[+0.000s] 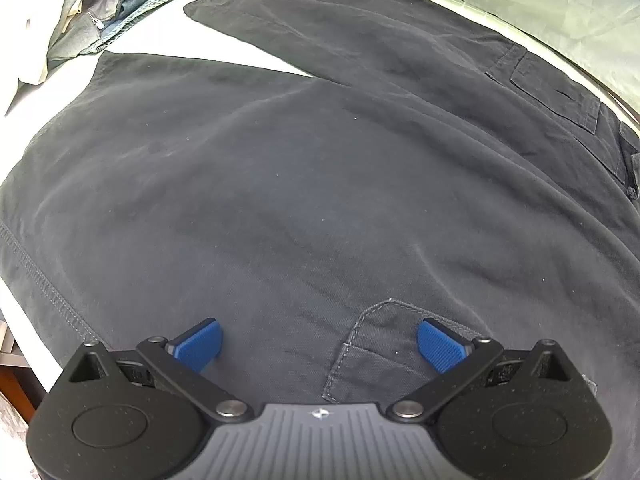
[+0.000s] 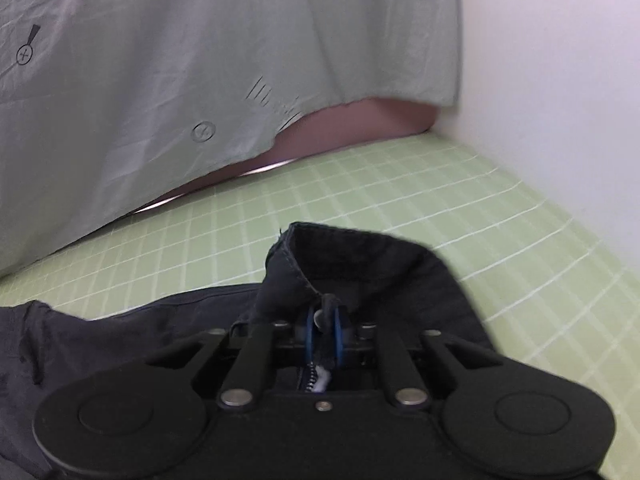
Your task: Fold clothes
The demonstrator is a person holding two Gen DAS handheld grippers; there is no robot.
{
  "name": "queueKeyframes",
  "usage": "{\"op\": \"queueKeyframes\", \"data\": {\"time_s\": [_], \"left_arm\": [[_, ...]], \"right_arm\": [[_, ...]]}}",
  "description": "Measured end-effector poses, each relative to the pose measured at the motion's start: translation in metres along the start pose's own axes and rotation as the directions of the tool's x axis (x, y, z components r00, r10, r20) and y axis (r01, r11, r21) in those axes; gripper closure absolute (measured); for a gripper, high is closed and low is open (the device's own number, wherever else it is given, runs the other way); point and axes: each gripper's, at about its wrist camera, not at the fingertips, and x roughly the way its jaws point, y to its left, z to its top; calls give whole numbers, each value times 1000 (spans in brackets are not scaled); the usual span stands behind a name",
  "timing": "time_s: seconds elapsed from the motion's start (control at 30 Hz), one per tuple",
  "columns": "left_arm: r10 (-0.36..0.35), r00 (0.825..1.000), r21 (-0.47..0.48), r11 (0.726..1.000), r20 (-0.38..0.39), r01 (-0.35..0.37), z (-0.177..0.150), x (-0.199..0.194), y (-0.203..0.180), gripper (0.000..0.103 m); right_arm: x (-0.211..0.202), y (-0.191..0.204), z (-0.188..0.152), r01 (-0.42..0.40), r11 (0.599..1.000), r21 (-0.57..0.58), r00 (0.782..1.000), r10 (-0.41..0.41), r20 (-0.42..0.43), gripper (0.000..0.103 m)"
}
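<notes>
Dark grey trousers (image 1: pixel 280 184) lie spread flat, both legs running away from the camera toward the upper left. My left gripper (image 1: pixel 320 340) hovers over the seat of the trousers, open, its blue pads (image 1: pixel 438 344) standing either side of a back pocket (image 1: pixel 380 344) with nothing pinched. In the right wrist view my right gripper (image 2: pixel 323 334) is shut on the trousers' waistband (image 2: pixel 360 268) by the fly. A zip (image 2: pixel 310 380) shows just below the pads, and the band's edge stands up in a fold above the green surface.
A pale green checked mat (image 2: pixel 400 200) covers the surface. A heap of other clothes (image 1: pixel 108 12) lies at the far left. A light printed cloth (image 2: pixel 200 60) hangs beyond the mat, with a white wall (image 2: pixel 560 80) to its right.
</notes>
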Motion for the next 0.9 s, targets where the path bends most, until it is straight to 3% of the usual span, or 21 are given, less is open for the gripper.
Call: {"op": "queueKeyframes", "data": {"time_s": [0.07, 0.2, 0.33, 0.47, 0.67, 0.73, 0.77, 0.83, 0.9], "left_arm": [[0, 1000, 0, 1000, 6, 0, -1, 1, 0, 0], [-3, 1000, 8, 1000, 6, 3, -1, 2, 1, 0], [-11, 1000, 24, 1000, 10, 11, -1, 2, 3, 0], [-15, 999, 32, 999, 40, 13, -5, 1, 3, 0], [-15, 998, 29, 999, 68, 13, -8, 0, 2, 0], [-17, 999, 35, 999, 51, 15, -4, 0, 2, 0], [-21, 999, 45, 999, 34, 20, 0, 1, 2, 0], [-35, 999, 74, 997, 1, 35, 8, 3, 3, 0], [-54, 999, 84, 995, -6, 55, 18, 2, 9, 0]], "right_arm": [[-21, -8, -8, 79, 997, -19, 997, -79, 17, 93], [-16, -27, -52, 165, 985, -58, 981, -170, -90, 94], [-14, -16, -65, 196, 965, -175, 975, -211, -71, 93], [-4, -18, -61, 192, 965, -178, 974, -209, -84, 88], [-3, -25, -56, 204, 968, -146, 968, -222, -118, 67], [-7, -31, -50, 220, 971, -95, 963, -232, -138, 50], [-9, -34, -47, 224, 973, -60, 962, -231, -144, 47], [-18, -39, -42, 211, 978, 5, 969, -208, -132, 27], [-28, -38, -38, 203, 978, 41, 975, -199, -100, 21]]}}
